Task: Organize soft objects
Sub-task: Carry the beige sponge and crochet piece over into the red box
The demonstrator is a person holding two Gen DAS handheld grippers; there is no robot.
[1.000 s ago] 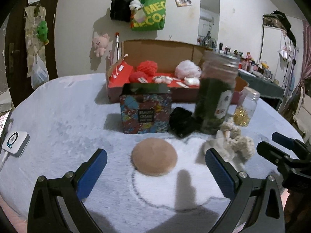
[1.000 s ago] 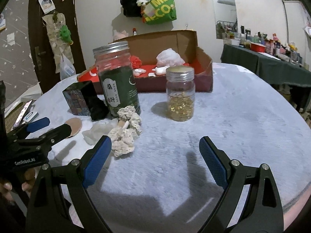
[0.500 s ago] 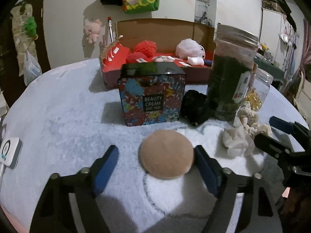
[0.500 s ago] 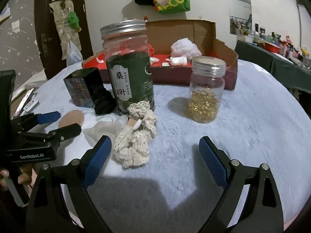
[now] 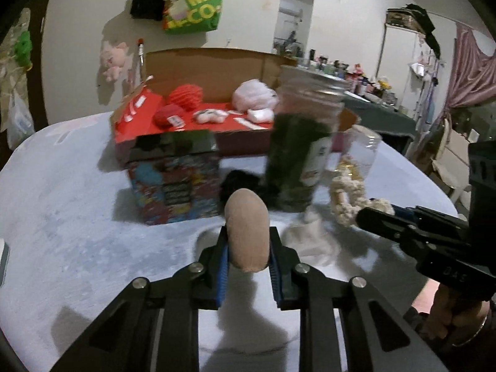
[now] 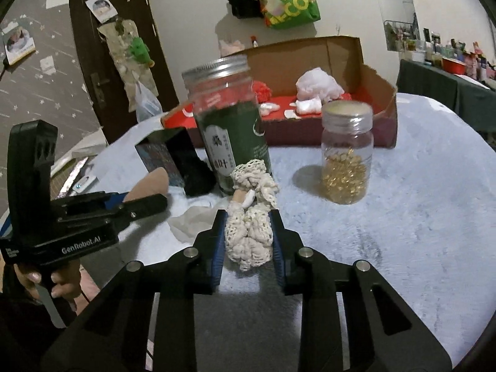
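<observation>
My left gripper (image 5: 248,232) has its jaws closing on a tan round powder puff (image 5: 246,214). The pads press it from both sides and it stands folded upright, just above the white furry table cover (image 5: 77,217). My right gripper (image 6: 247,217) is shut on a cream crochet lace bundle (image 6: 251,238) that still rests on the cover. Behind stands a cardboard box (image 5: 198,62) with a red floor, holding red yarn balls (image 5: 186,96) and a pink fluffy ball (image 5: 254,96). A crumpled white tissue (image 5: 310,238) and a black soft lump (image 5: 238,183) lie between the grippers.
A tall jar of dark green leaves (image 6: 232,136) and a small jar of gold bits (image 6: 345,161) stand just beyond the lace. A colourful tin (image 5: 173,183) sits left of the black lump. A person's hand (image 6: 55,279) holds the left gripper.
Both grippers went from wide open to closed. The left one closed on the puff, which folded and rose on edge. The right one moved up to the lace bundle and clamped it.
</observation>
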